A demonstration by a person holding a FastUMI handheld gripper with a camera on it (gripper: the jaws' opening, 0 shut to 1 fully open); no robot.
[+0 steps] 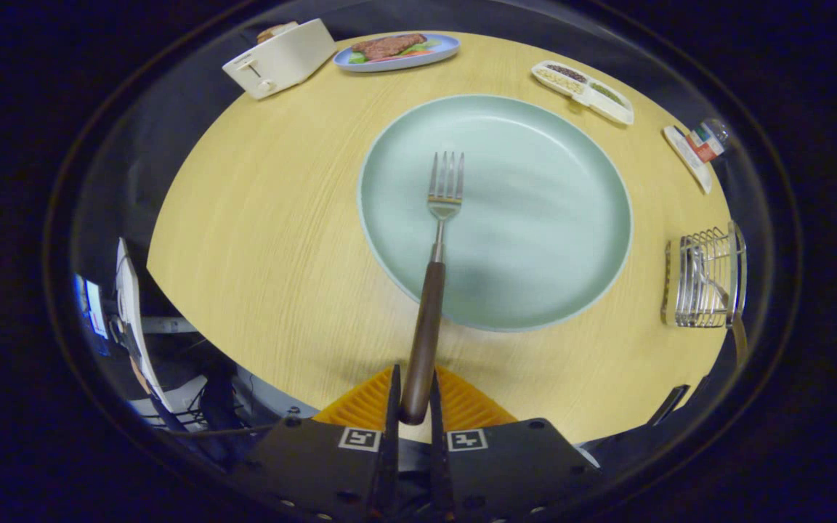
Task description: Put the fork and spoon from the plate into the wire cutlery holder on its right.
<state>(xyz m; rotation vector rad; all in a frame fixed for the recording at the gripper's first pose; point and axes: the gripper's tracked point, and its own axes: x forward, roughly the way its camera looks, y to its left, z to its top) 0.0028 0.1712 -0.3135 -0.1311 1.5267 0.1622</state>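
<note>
Your gripper (413, 396): jaws pinching fork (433, 283) by its dark handle | tines out over green plate (571, 218) | wire cutlery holder (705, 276) to plate's right, apart.

the gripper (413, 396) has ribbed orange fingers (360, 407) on matt black bodies, pressed from both sides on the smooth dark-brown handle (wood or plastic, hard to tell) of the fork (437, 247), whose tines are bright metal. the plate (535, 218) looks matt pale green. the table (266, 240) shows light wood grain. near its right edge, the wire cutlery holder (705, 276) is shiny metal.
</note>
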